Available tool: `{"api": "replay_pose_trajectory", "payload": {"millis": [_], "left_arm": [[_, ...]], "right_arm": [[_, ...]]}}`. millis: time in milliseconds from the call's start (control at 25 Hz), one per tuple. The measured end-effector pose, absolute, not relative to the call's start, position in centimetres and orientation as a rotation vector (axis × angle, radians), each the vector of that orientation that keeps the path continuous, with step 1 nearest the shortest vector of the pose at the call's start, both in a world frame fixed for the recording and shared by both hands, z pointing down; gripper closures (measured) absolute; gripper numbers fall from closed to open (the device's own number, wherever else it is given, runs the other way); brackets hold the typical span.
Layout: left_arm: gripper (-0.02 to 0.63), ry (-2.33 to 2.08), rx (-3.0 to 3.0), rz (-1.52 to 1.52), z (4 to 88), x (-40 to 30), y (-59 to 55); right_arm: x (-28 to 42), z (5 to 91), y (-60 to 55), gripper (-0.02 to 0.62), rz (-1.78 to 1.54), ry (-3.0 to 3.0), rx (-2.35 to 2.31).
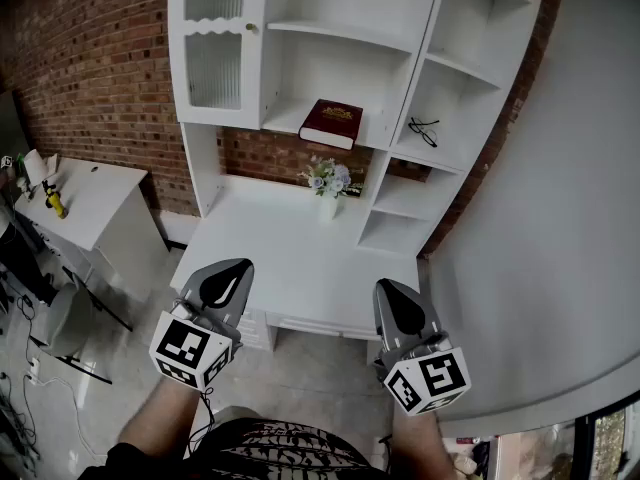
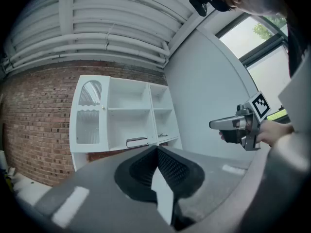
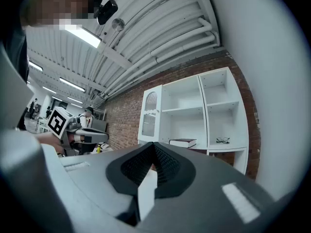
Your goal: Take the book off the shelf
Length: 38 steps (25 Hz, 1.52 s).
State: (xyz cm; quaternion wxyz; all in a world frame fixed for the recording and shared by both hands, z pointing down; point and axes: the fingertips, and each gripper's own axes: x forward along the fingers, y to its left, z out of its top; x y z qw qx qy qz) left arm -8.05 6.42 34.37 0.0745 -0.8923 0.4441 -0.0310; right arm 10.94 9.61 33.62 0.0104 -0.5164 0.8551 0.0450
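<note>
**Q:** What do the two tools show?

**A:** The left gripper (image 1: 222, 290) and the right gripper (image 1: 402, 313) are held side by side at the near edge of the scene, both pointing toward the far wall. In each gripper's own view the jaws are pressed together at the tip, with nothing between them. Each one hangs in the air over the near edge of the desk top (image 1: 290, 258), touching nothing.

**Q:** Where is the book?

**A:** The book (image 1: 331, 123), dark red with a gilt cover design, lies flat on the lower shelf of the middle compartment of the white shelf unit (image 1: 400, 88). It sits toward the right of that shelf, close to the front edge. It is well apart from both grippers and far beyond them.

**Q:** What surrounds it?

**A:** In the compartment to its right lies a pair of spectacles (image 1: 422, 130). To its left is a cupboard door (image 1: 214, 43) with ribbed panes. Below the book, a vase of flowers (image 1: 329, 181) stands at the far side of the desk top. A brick wall (image 1: 90, 58) runs behind the unit, and at the far left stands a side table (image 1: 90, 193) with small items on it.
</note>
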Motion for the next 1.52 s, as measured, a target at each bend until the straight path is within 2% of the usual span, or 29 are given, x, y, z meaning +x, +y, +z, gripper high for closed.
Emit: {"api": "replay_pose_trajectory", "payload": {"millis": [840,1520], "left_arm": [[0.606,1.327,-2.717,-0.15,37.6,-8.7,4.8],[0.606,1.323,-2.784,-0.148,39.6,-7.5,-4.9]], "right_arm": [[12.2,37.0,8.4,0.574,-0.028,2.642,-1.595],[13.4,35.9,-1.3,0.574,-0.067,2.621,-1.595]]}}
